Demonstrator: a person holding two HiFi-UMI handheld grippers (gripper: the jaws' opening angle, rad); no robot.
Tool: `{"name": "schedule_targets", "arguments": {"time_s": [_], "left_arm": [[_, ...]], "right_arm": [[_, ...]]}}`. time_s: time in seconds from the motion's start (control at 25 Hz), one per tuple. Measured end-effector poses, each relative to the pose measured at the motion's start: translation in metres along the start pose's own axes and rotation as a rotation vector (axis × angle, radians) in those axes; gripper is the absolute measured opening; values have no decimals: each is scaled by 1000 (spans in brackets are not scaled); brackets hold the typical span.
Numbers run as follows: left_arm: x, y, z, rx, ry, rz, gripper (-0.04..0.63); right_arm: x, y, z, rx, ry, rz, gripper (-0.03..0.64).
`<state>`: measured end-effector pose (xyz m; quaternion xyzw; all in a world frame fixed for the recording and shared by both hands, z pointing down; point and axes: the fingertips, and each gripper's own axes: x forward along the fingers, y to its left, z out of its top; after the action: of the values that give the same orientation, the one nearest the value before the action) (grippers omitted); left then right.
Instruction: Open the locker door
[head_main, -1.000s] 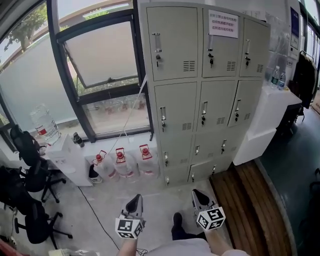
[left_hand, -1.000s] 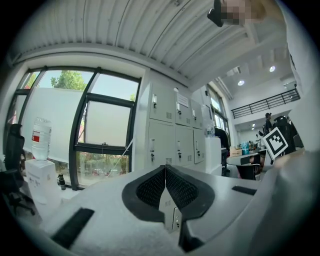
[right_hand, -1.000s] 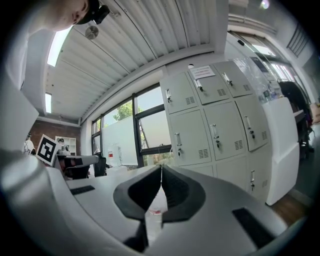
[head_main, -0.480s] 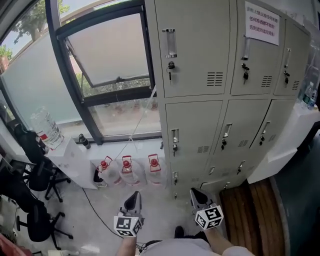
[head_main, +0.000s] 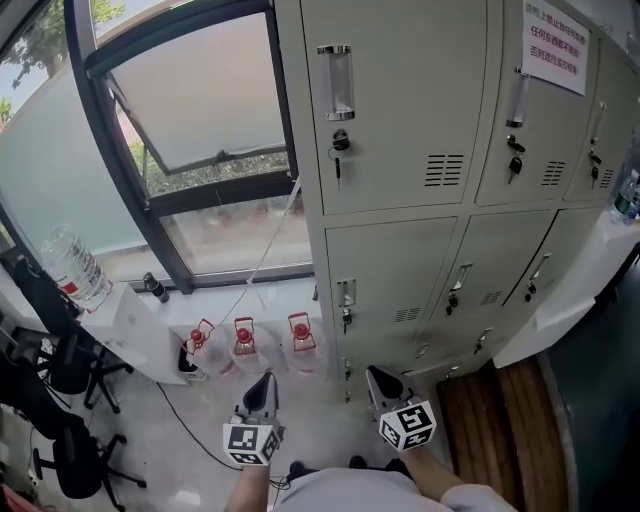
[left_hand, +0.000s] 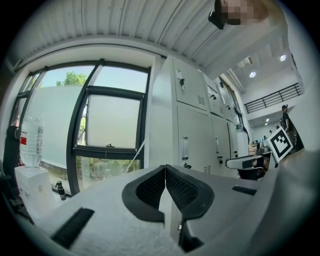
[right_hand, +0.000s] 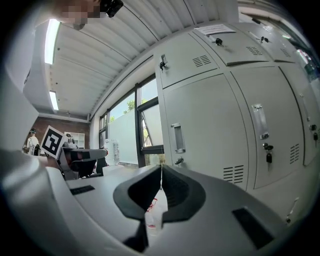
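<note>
Approach posture: left gripper (head_main: 262, 390) and right gripper (head_main: 382, 384) low, level, jaws together on nothing, since nothing is in reach yet. Locker door (head_main: 400, 110) shut, well ahead; probably the left-column one, handle (head_main: 341, 82), target unconfirmed.

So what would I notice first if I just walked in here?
The big wall of grey lockers fills the right side, its doors shut. Left of it stands a tall dark-framed window, with three red-capped water jugs on the floor below.
</note>
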<state>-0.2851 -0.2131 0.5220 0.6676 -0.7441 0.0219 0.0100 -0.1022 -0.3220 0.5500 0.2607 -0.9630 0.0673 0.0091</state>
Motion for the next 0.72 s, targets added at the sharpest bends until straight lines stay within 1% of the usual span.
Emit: {"name": "schedule_targets", "arguments": {"time_s": [0.12,0.28,0.32,0.36,0.4,0.48,0.72], "left_arm": [[15,13,2,10,6,-26,11],[27,31,0,-1,11,-43,11],[28,34,0,-2,11,-46,11],[29,38,-1,-3,11,-48,11],[29,42,-2,-5,12,-49,11],[28,52,-5,-13,17,-46,11],[21,80,-12,-31,27,-19,11]], "right_arm": [[16,-3,3,1,4,-25,14],[41,-1,14,-10,-11,-22,22],[48,0,17,-12,-17,-21,74],[56,-1,20,-17,-21,-24,172],[63,-2,23,-24,-25,-32,213],[76,-3,30,-41,-34,-49,230],[109,-8,41,-82,-33,-62,230]]}}
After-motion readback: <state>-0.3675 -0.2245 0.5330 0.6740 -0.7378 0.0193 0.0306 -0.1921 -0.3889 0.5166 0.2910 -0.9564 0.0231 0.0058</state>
